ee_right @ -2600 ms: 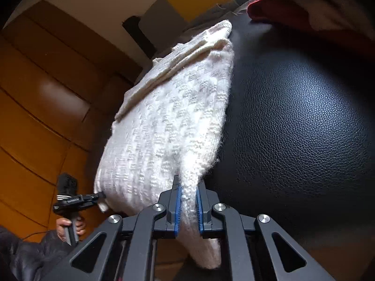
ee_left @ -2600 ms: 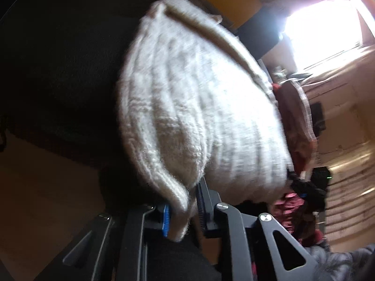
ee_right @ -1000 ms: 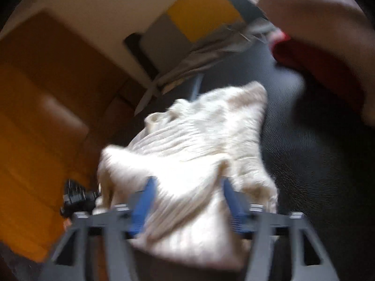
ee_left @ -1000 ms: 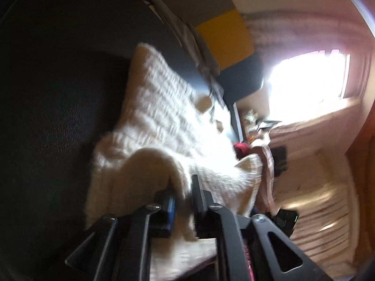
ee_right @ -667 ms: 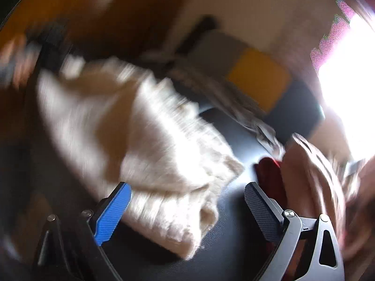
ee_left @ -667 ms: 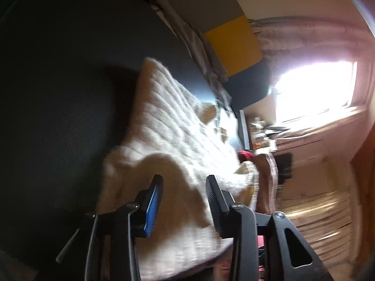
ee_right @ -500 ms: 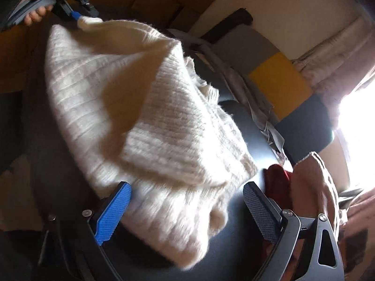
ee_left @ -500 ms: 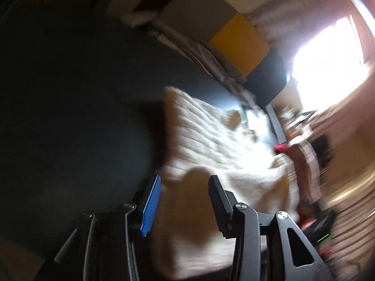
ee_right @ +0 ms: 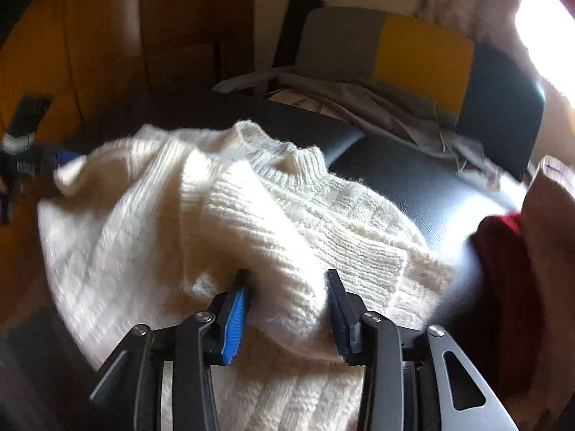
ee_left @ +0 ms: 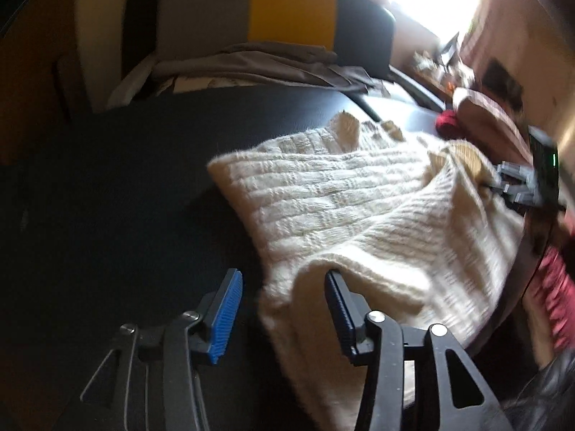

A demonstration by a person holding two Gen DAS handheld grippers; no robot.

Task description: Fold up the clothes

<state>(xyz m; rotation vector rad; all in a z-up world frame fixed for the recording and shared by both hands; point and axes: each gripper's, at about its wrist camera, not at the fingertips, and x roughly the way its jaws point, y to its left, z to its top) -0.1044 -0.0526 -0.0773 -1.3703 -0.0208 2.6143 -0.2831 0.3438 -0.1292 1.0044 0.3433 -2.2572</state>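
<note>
A cream knitted sweater (ee_left: pixel 341 197) lies bunched and doubled over on the black leather surface (ee_left: pixel 125 197). My left gripper (ee_left: pixel 284 305) hovers over its near-left corner. Its jaws are opening, and a loose tip of knit lies between them without being pressed. In the right wrist view the sweater (ee_right: pixel 287 215) fills the middle. My right gripper (ee_right: pixel 287 309) is pushed down into it, its jaws closing around a thick raised fold that fills the gap. The right gripper (ee_left: pixel 521 186) shows at the sweater's far right edge, and the left gripper (ee_right: pixel 32 158) shows blurred at its left edge.
A dark red garment (ee_right: pixel 503 269) and a pinkish-brown cloth (ee_right: pixel 550 233) lie to the right of the sweater. Grey cloth (ee_left: pixel 269 64) is heaped at the back under a grey, yellow and dark cushion (ee_left: pixel 291 10). Orange wooden panels (ee_right: pixel 72 54) stand on the left.
Both grippers let go of the sweater's edge, and it dropped onto the black surface. Both views rolled upright. The right jaws spread wide, then narrowed around a fold; the left jaws widened.
</note>
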